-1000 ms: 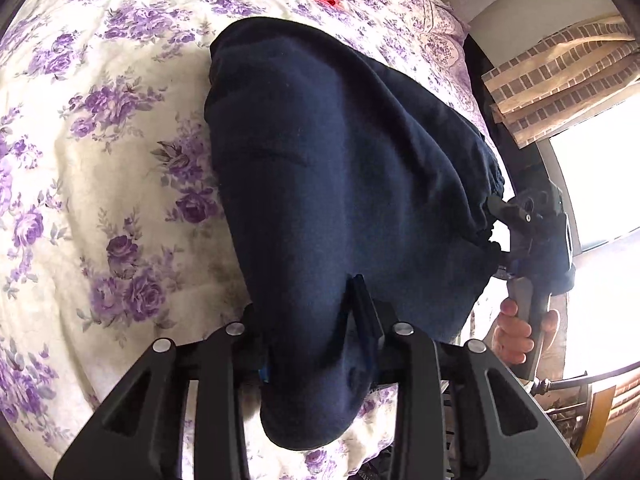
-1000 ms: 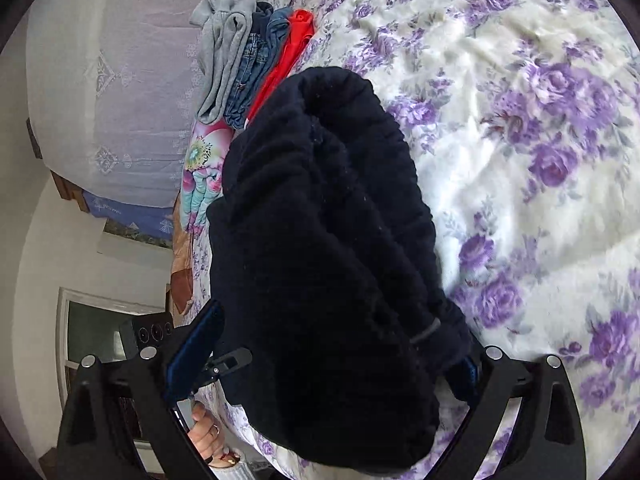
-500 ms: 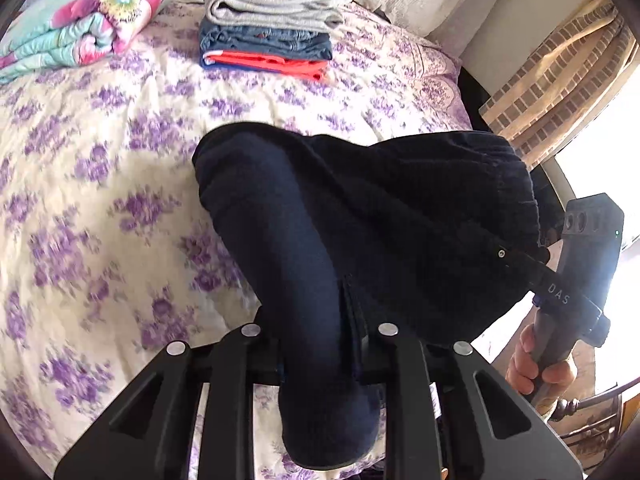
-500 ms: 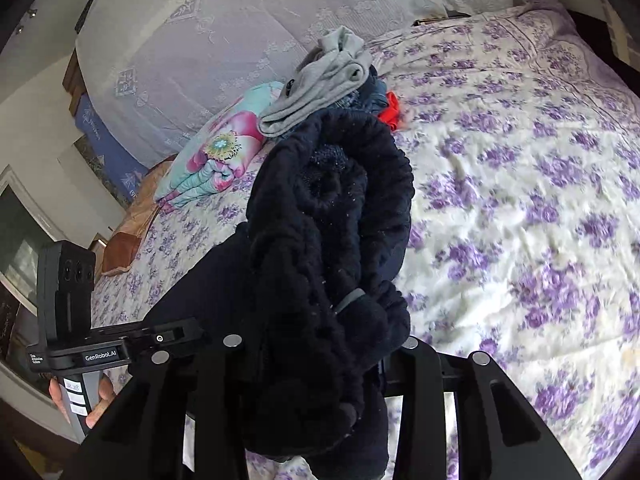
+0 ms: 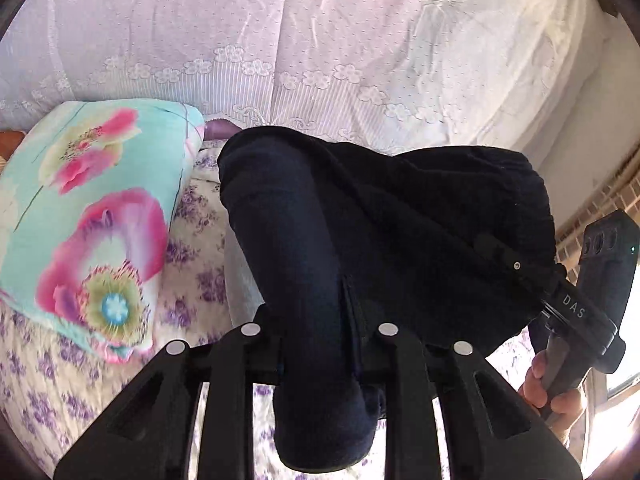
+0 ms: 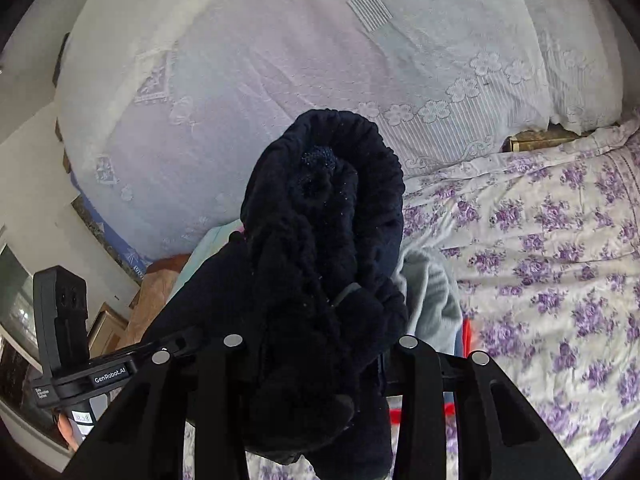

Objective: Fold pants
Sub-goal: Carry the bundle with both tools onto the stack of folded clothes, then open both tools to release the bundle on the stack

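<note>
Above the floral bedspread [image 6: 560,240], toward the headboard end of the bed, we find the navy fleece pants [image 5: 400,232] held clear of the mattress as a folded bundle slung between the two tools. The left gripper [image 5: 320,344] is clamped on one bunched end of the garment, with a thick roll of cloth spilling out below its jaws; the right gripper [image 6: 320,360] is likewise closed on the pants [image 6: 320,220], its jaws buried in gathered, ribbed fabric that we take to be the waistband or a cuff, though we cannot tell which. In the left view the right tool's handle and the person's right hand [image 5: 548,392] appear beside the bundle. Beneath and behind lie a flowered pillow [image 5: 92,216], a lace-covered headboard drape [image 6: 280,60], and a stack of folded clothes [image 6: 436,300] partly hidden under the bundle. In our judgement the material is soft, thick and limp: light to carry, not fragile, but prone to sag and unroll wherever unsupported. It is not slippery, so a pinch through several layers should hold. We would advise keeping hold at the two outer ends of the fold, gripping all layers together, and keeping both ends level when lowering.
</note>
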`<move>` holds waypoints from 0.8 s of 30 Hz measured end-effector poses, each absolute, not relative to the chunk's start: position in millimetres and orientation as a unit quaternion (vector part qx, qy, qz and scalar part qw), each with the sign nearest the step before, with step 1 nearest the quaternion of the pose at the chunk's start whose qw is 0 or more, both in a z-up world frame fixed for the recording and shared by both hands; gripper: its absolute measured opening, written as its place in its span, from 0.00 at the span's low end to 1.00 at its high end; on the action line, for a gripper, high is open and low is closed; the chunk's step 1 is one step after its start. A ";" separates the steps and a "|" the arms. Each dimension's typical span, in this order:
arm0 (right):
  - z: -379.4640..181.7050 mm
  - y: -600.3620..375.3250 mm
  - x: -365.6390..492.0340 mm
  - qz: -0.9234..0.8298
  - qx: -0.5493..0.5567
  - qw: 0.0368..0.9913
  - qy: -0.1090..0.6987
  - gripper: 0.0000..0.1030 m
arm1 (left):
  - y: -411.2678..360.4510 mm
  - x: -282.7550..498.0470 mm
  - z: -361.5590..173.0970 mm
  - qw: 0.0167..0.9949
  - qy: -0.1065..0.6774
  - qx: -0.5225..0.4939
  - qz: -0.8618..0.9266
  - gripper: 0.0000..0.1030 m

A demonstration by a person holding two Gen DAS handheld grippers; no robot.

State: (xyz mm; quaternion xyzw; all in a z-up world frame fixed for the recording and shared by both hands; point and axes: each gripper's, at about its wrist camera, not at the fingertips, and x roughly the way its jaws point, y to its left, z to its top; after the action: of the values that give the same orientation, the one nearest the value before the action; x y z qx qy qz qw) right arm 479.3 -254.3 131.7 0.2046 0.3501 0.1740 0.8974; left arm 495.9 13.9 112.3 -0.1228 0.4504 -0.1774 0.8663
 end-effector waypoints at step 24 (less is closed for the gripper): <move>141.2 -241.4 371.5 -0.007 0.056 0.944 0.326 0.91 | 26.8 397.1 86.7 0.921 0.375 0.006 -0.108 0.95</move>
State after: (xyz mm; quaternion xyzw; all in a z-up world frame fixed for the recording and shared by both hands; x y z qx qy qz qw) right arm 371.5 -241.4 141.2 0.0563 0.3260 -0.0068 0.9437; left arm 397.1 26.8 86.7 0.0057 0.3747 -0.1084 0.9207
